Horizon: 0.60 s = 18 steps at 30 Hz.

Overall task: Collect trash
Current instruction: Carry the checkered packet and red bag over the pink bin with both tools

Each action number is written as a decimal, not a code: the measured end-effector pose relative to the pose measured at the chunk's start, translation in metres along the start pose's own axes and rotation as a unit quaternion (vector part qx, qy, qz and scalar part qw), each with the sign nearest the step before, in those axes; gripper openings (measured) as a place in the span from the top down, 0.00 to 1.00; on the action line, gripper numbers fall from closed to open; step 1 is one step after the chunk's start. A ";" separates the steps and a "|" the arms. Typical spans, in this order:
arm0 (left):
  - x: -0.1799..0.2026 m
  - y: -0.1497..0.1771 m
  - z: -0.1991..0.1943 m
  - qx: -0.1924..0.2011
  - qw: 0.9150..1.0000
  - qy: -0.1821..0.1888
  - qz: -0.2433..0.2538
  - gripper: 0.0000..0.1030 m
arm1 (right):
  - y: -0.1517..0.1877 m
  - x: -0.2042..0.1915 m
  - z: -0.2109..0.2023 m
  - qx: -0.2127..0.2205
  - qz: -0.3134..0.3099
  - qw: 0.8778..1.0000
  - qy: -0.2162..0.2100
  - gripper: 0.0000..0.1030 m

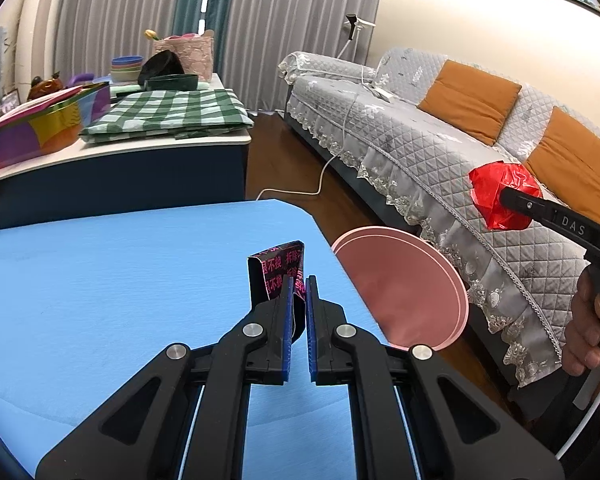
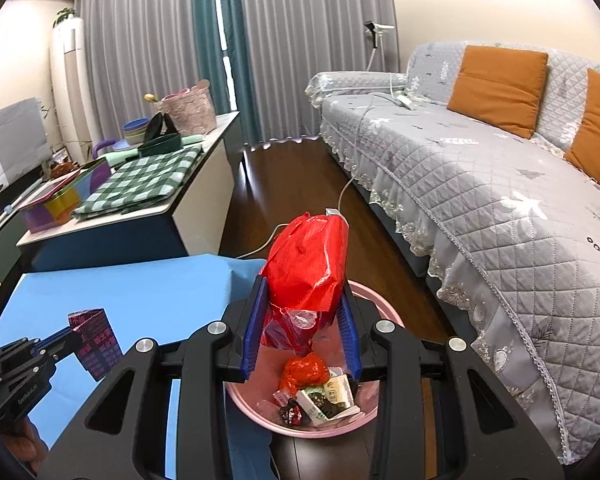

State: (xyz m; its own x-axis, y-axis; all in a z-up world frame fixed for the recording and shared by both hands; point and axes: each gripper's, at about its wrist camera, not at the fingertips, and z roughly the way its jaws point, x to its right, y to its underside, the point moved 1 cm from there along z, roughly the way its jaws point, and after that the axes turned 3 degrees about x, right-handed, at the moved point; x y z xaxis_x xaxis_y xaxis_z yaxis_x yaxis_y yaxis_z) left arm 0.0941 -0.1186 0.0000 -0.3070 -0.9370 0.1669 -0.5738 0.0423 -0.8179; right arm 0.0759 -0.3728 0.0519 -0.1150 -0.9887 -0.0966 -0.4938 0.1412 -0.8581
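Pink waste bin (image 2: 364, 420) on the dark wood floor just beside the blue table (image 1: 120, 280), holding a crumpled red wrapper (image 2: 302, 372), small cartons and dark packets. Directly above it, a crumpled red plastic bag (image 2: 308, 272), long axis roughly upright, pinched between the partly spread blue pads of the right gripper (image 2: 303, 332). Over the table's near corner, a black wrapper with pink print (image 1: 278, 276), standing on end and tilted slightly left, clamped in the nearly closed left gripper (image 1: 299, 284). Grey quilted sofa (image 2: 480, 184) alongside.
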 end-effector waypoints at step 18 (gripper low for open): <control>0.057 -0.038 0.051 -0.002 0.998 0.053 0.028 0.94 | -0.012 0.021 0.019 0.007 0.011 0.999 0.032 0.67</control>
State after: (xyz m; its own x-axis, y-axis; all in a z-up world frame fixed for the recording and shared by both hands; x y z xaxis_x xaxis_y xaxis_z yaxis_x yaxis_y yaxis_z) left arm 0.1367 -0.1914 0.0123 -0.4176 -0.8908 0.1789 -0.5558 0.0947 -0.8259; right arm 0.0954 -0.3960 0.0507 -0.1811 -0.9800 -0.0821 -0.4790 0.1608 -0.8630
